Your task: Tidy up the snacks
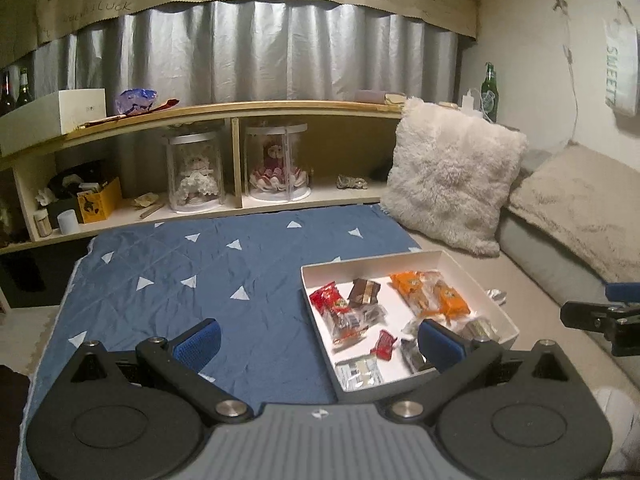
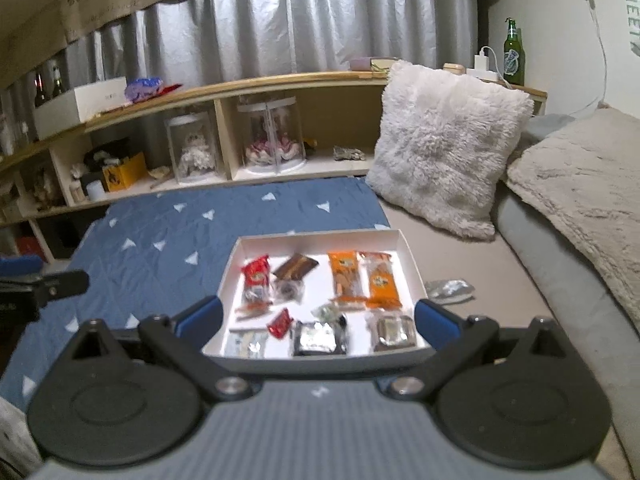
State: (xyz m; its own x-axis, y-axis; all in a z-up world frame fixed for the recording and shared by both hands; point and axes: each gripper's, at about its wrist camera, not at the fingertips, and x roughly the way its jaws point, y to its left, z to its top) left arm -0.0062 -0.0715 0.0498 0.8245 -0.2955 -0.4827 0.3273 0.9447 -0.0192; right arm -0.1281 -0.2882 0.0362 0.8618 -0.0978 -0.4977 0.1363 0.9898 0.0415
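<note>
White cardboard forms the shallow box (image 2: pixel 320 236) in which nearly all the snacks are gathered; it lies on the bed, at the seam between the blue quilt (image 2: pixel 180 240) and the beige sheet (image 2: pixel 480 264). In the right wrist view, a red packet (image 2: pixel 256 274) and a brown bar (image 2: pixel 296 266) are seen at about 11 o'clock inside the box, two orange packets (image 2: pixel 364 278) at 1 o'clock, and silver-wrapped pieces (image 2: pixel 318 338) along the near edge at 6 o'clock, with a small red sweet (image 2: pixel 280 322) beside them. One silver wrapper (image 2: pixel 450 290) is left outside, just beside the box wall at 3 o'clock.

The left claw (image 1: pixel 318 340) is held with its blue pads wide apart and nothing between them, near the box's near corner. The right claw (image 2: pixel 316 318) is likewise spread and empty, hovering over the near edge of the box.

The task is judged to be almost finished (the packets are already laid in rough rows); the stray wrapper remains to be collected, and some tidying inside may be wanted.
</note>
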